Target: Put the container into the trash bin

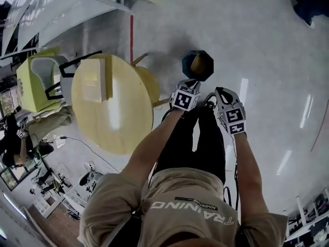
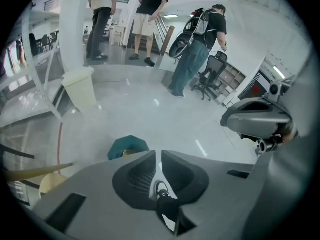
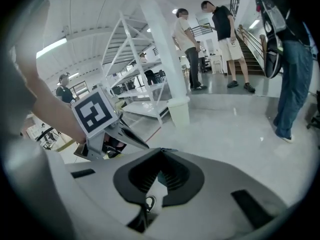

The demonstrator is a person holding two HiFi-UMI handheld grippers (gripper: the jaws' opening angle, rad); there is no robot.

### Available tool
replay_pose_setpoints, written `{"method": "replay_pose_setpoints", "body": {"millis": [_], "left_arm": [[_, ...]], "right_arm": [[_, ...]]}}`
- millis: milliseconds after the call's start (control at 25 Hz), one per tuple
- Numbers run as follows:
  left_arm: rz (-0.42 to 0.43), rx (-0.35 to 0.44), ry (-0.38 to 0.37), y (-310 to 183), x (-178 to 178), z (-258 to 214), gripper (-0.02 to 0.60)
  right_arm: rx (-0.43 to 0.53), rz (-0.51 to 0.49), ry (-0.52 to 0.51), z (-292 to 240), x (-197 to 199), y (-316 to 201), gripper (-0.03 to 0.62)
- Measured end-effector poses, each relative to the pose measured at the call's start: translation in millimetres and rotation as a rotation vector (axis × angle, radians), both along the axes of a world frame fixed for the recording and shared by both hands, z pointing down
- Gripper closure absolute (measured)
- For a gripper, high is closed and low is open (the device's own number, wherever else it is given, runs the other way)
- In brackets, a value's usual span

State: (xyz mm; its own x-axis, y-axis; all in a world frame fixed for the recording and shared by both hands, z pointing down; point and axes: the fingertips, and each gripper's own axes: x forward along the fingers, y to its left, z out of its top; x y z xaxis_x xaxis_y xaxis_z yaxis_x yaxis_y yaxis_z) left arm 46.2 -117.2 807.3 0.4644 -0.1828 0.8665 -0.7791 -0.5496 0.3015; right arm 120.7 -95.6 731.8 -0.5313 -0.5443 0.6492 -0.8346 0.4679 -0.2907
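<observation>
Since both tools are empty, step in hand: I judge the drop is finished and only a clean pull-away is left.
Left gripper (image 2: 159, 159): jaws almost together, only a thin slit between the pads, and nothing sits in it; floor shows through.
Right gripper (image 3: 160, 158): jaws meet at the tips and grip nothing.
Trash bin (image 1: 208, 68): dark teal, many-sided, standing on the pale floor just ahead of both grippers and beside the round table (image 1: 118, 122).
Container (image 1: 196, 63): a yellow thing lies inside the bin's mouth; I take it for the container, but its shape is too small to tell for sure.
How to finish well: lift both grippers straight up and back toward the body, without sweeping sideways, so that no jaw catches the bin's rim and tips it.
Check before leaving: look down into the bin's mouth to be sure that the yellow thing rests fully below the rim and does not lean over it.
Risk: the bin looks light and the floor is glossy, so even a small knock may slide it.
</observation>
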Motion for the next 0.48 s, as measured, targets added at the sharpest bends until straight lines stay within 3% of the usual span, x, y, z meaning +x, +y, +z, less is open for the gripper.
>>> {"method": "replay_pose_setpoints", "body": {"millis": [80, 240, 480], "left_arm": [[-0.007, 0.039, 0.014, -1, -1, -37, 0.578], [-0.008, 0.097, 0.052, 7, -3, -108, 0.578], [-0.004, 0.216, 0.096, 18, -14, -205, 0.578]], "right_arm": [[0.002, 0.019, -0.008, -26, 0, 1, 0.595], [0.024, 0.046, -0.026, -82, -3, 10, 0.595], [0.108, 0.011, 0.009, -153, -11, 26, 0.595]]}}
